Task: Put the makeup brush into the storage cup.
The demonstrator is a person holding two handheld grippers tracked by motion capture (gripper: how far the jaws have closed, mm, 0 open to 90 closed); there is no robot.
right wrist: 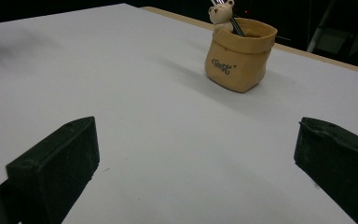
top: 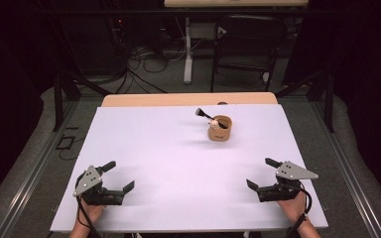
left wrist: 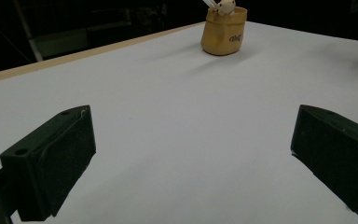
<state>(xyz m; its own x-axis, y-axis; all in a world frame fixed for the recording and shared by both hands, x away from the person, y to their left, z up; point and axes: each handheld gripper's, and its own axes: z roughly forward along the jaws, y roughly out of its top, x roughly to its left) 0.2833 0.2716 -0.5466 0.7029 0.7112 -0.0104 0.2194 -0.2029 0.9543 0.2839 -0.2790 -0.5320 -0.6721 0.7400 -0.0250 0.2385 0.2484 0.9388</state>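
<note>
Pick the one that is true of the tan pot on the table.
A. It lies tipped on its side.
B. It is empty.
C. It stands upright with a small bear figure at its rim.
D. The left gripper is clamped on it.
C: the tan pot stands upright on the white table, apart from both grippers, with a small bear figure at its rim.

White table top (top: 178, 168) with a tan wooden edge at 12 o'clock, tan pouch (top: 220, 128) with dark lettering, cream bear figure (right wrist: 221, 11), black grippers with grey plates

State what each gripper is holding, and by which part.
Nothing is held. The left gripper and right gripper both stand open and empty; the tan pot sits apart, untouched.
</note>
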